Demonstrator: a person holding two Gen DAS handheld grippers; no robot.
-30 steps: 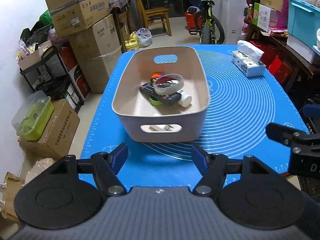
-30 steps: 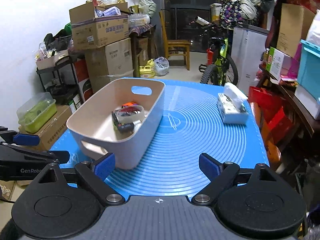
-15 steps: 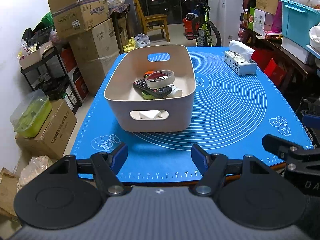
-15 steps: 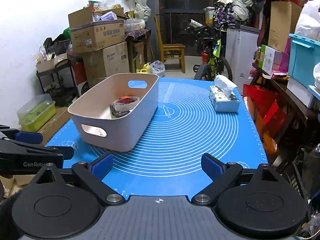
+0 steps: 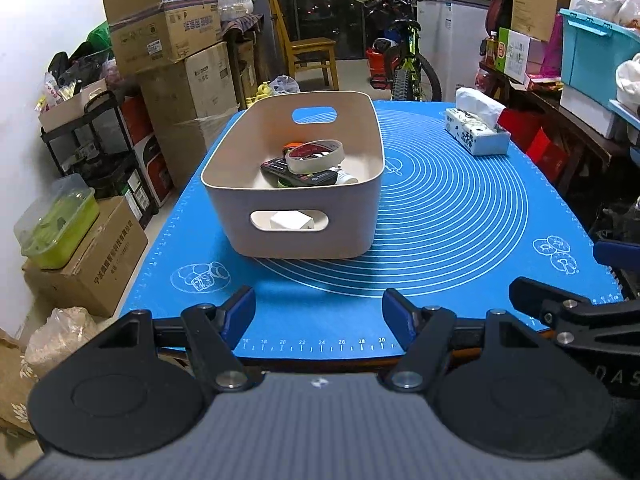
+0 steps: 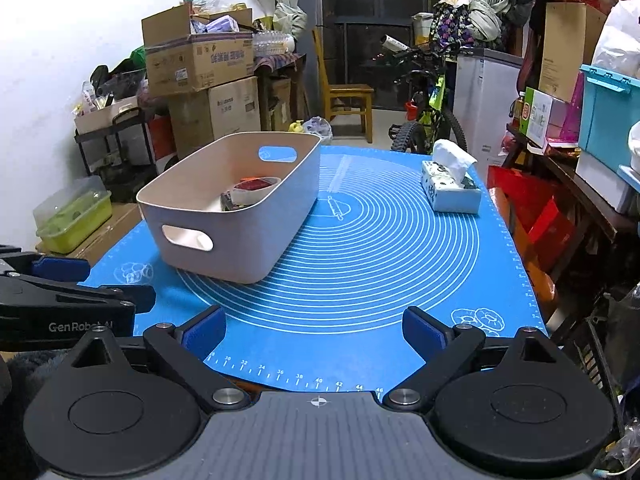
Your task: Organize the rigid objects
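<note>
Apparently finished: a tidy-up at a blue mat.
Left gripper [image 5: 318, 312]: jaws spread, empty.
Right gripper [image 6: 314, 330]: jaws spread, empty.
Beige plastic bin [image 5: 296, 200]: ahead of both, holding a tape roll [image 5: 315, 155] and black remote [image 5: 298, 174].
Next: likely nothing; only a tissue box [image 6: 450, 192] remains outside.
</note>
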